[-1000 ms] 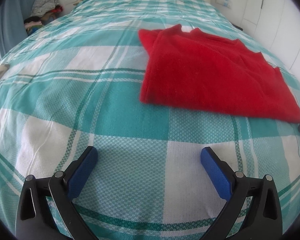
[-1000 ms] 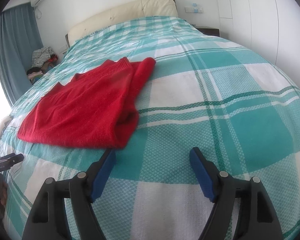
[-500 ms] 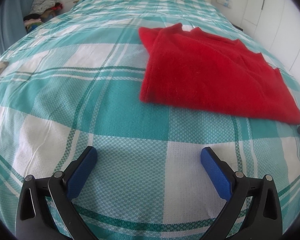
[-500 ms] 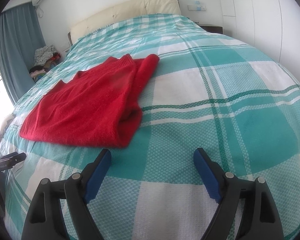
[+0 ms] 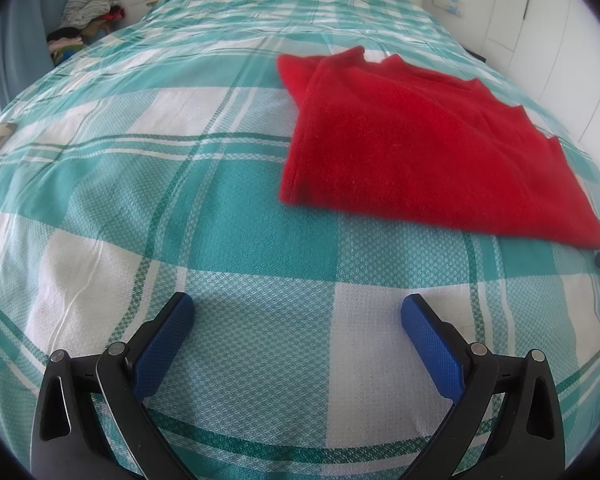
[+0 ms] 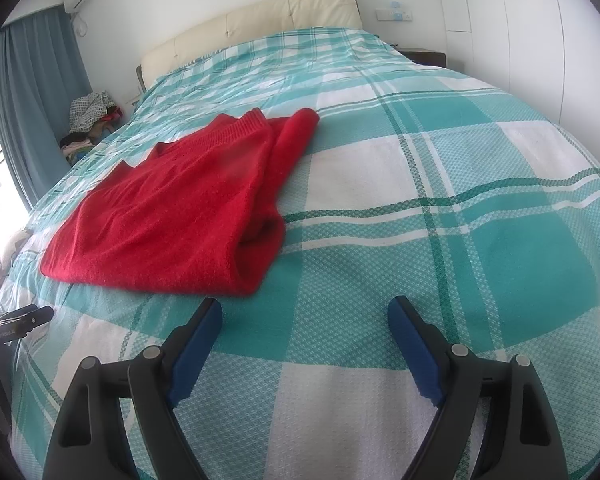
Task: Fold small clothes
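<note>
Sweater (image 5: pixel 428 148) lies partly folded on the bed (image 5: pixel 180 200), upper right of the left view. Left claw (image 5: pixel 296 316) and right claw (image 6: pixel 305 318) hover nearby, jaws apart, empty, probably ready for its near corners.

Two low fisheye views look along a bed (image 5: pixel 228 208) toward its headboard (image 6: pixel 260 20). The left wrist camera sits near the foot, with a red sweater (image 5: pixel 428 148) ahead on its right. The right wrist camera sees that same sweater (image 6: pixel 180 208) on its left, slightly nearer.
</note>
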A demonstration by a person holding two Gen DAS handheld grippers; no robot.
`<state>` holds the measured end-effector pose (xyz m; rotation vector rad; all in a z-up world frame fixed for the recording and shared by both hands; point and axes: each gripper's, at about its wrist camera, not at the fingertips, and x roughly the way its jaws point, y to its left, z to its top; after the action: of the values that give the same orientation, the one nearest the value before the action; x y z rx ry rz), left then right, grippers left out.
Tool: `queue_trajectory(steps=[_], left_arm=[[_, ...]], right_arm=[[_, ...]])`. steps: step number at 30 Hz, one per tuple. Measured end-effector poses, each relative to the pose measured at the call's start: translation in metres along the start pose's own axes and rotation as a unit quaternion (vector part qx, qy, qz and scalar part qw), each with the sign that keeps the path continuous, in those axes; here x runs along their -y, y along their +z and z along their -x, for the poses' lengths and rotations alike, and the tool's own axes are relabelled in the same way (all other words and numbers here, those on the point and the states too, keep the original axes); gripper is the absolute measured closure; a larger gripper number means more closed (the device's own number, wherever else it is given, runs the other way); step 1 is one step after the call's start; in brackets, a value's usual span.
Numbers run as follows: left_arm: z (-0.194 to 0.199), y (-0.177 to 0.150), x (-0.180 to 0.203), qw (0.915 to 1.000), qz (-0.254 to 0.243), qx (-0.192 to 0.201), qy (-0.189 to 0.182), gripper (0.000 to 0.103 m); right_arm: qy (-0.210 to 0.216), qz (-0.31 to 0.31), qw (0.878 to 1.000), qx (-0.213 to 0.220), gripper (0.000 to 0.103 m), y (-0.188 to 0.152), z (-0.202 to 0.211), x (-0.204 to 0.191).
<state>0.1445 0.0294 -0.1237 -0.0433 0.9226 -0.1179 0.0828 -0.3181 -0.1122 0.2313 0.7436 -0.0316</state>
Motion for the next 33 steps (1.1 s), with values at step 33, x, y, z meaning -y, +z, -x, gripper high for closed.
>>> queue_trajectory(steps=[33], left_arm=[[0.0004, -0.0003, -0.0002, 1.0, 0.0, 0.0, 0.0, 0.0]], right_arm=[[0.002, -0.002, 1.0, 0.002, 0.018, -0.0009, 0.0002, -0.0005]])
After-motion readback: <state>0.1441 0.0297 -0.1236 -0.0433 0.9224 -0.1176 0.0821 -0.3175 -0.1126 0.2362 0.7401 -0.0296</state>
